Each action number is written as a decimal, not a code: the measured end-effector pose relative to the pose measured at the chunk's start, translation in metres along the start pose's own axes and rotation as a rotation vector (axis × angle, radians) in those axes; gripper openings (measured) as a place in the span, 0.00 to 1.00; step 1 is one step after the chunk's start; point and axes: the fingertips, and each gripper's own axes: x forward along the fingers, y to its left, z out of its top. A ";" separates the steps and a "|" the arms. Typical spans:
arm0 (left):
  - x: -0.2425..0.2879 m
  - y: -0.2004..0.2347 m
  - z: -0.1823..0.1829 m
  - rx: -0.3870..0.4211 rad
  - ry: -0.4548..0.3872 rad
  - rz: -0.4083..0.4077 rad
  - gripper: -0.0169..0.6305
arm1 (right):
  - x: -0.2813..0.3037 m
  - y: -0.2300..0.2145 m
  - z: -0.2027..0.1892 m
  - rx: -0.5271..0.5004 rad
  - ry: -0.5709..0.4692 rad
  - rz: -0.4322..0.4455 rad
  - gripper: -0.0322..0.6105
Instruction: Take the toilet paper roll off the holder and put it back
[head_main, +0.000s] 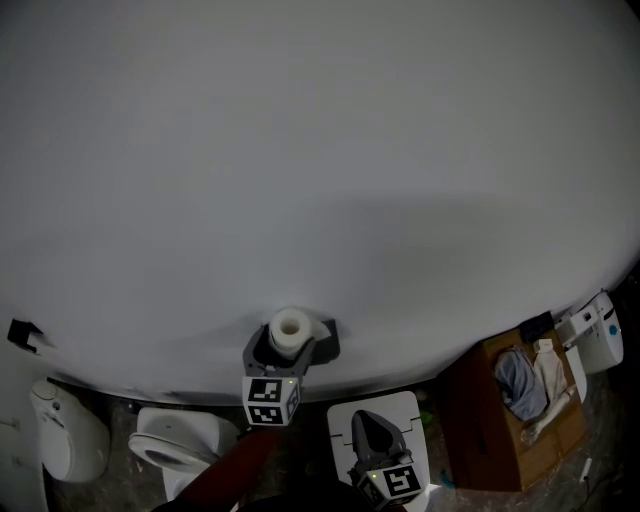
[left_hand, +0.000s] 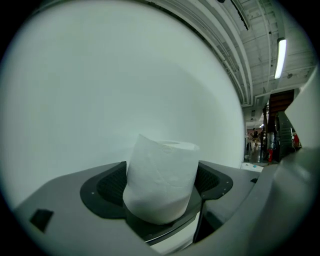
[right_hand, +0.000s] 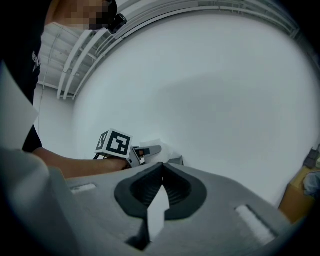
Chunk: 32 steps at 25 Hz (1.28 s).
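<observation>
The white toilet paper roll (head_main: 290, 333) stands upright at the dark holder (head_main: 328, 342) on the white wall. My left gripper (head_main: 287, 350) reaches up to it from below, one jaw on each side of the roll (left_hand: 161, 179). Its jaws stand wide and the dark pads (left_hand: 111, 186) flank the roll without squeezing it. My right gripper (head_main: 372, 432) hangs lower right, away from the wall, shut with nothing in it. In the right gripper view its jaws (right_hand: 161, 170) meet at the tip, and the left gripper's marker cube (right_hand: 115, 144) shows beyond.
Below the wall are a white toilet (head_main: 168, 447), a white bin (head_main: 66, 432) at far left, a white board (head_main: 404, 412) under my right gripper, and a cardboard box (head_main: 505, 425) with cloth in it at right. A white device (head_main: 598, 336) hangs at far right.
</observation>
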 end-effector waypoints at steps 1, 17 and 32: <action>0.001 0.000 0.000 -0.002 0.006 0.003 0.65 | 0.000 -0.002 -0.002 0.002 0.003 -0.003 0.05; -0.006 0.000 0.004 -0.011 0.021 0.000 0.58 | -0.008 -0.004 -0.011 0.020 0.022 -0.051 0.05; -0.077 0.009 0.047 -0.070 -0.064 -0.032 0.58 | -0.031 -0.005 0.002 -0.006 -0.048 -0.153 0.05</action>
